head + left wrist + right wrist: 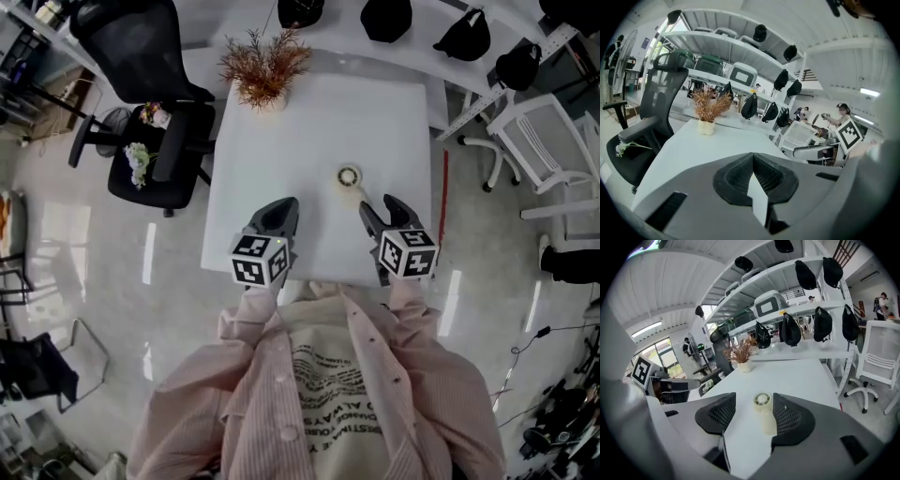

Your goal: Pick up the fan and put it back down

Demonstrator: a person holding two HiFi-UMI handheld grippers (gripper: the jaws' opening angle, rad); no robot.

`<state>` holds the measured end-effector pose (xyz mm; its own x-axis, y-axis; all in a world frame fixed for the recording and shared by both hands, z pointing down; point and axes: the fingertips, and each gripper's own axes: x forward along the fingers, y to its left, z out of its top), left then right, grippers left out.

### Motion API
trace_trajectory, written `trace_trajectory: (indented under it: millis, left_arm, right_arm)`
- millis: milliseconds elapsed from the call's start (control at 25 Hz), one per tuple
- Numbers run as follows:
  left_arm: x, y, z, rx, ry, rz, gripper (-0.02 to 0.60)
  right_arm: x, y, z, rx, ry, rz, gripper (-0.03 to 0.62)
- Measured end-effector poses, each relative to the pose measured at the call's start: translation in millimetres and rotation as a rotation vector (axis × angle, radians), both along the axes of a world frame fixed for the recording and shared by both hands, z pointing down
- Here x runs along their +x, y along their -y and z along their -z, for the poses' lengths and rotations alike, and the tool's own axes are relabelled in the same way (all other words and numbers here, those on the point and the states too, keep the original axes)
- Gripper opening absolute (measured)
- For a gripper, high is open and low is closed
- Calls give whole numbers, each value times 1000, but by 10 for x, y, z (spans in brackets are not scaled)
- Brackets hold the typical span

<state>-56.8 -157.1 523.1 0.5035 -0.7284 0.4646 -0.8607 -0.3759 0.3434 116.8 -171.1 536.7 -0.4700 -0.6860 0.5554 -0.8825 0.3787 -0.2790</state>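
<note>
One fan (350, 180) toward the table's (309, 122) near edge; one potted plant (265, 67) at its far-left corner. Two grippers: left gripper (279, 208) closed, empty; right gripper (382, 208) open.

**Head view:** camera set high, facing steeply down on the white square table (309, 131) from well above.

**Left gripper view:** camera low, riding close behind the left gripper (753, 171). It faces along the tabletop toward the dried reddish-brown plant in a pale pot (709, 105) and the black mesh office chair (661, 108).

**Right gripper view:** camera equally low on the right gripper (753, 404), facing the same far end (wide-angle, edges bowed).

**Overlap:** all three views take in the table, the plant and the white shelving hung with black caps (806, 305). The gripper views see the shelving side-on.
</note>
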Motion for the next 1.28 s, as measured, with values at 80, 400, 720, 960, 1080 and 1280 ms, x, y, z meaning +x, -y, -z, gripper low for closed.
trace_trajectory:
  millis: [80,400,720,960,1080,1280]
  left_arm:
    - [55,47,-102,-28,-10,-8,2]
    - [170,261,-527,-126,-29,-8,2]
    - [216,393,-825,-208,-30,-17,2]
    - [223,470,-991,-250,-40,-11,2]
    - [238,469,-1052,-267,-44,-20,2]
    - [230,436,-1139,-299,-48,-31,2]
  right_arm:
    - [-31,73,-130,-30,-14,33,229]
    - [-197,280,-686,-148,-91,169,229]
    - [-331,380,-1146,-254,-155,274,229]
    - [-365,396,-1370,-300,-209,296,229]
    - [-388,395,-1448,-316,-238,301,229]
    - [-399,418,-1520,-324,-290,274,229]
